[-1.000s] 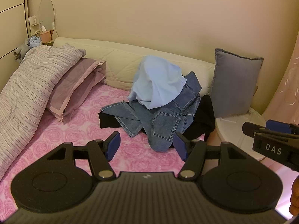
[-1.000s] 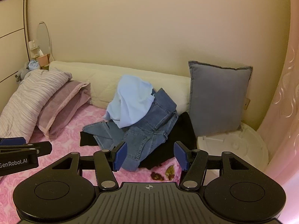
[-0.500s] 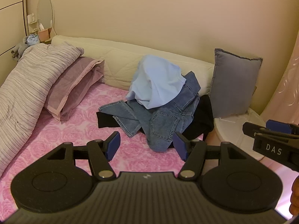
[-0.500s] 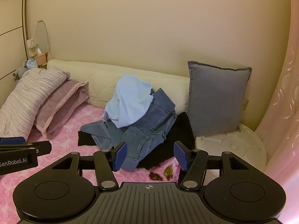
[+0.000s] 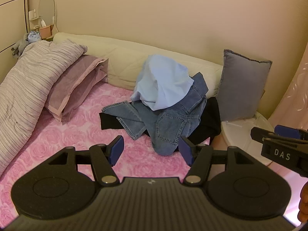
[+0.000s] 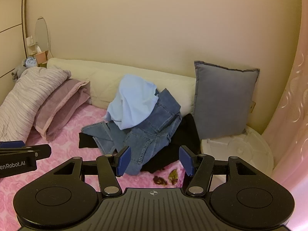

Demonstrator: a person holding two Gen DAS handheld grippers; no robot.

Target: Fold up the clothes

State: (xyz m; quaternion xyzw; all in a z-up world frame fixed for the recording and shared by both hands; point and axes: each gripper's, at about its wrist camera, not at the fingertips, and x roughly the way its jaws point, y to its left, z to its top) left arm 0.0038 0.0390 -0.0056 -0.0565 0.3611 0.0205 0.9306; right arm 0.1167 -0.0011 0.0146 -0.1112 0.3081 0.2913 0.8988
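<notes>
Nothing moved; only right wrist shows leaf print (image 6: 174, 175) beside jeans (image 6: 152, 134)

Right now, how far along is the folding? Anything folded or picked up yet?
Done: nothing looks folded. The light blue garment, the jeans and a black garment lie in one crumpled heap on the pink bedspread.
In hand: nothing. The left gripper and the right gripper are both open and short of the pile.
Left: every piece, probably the blue one on top first.
</notes>
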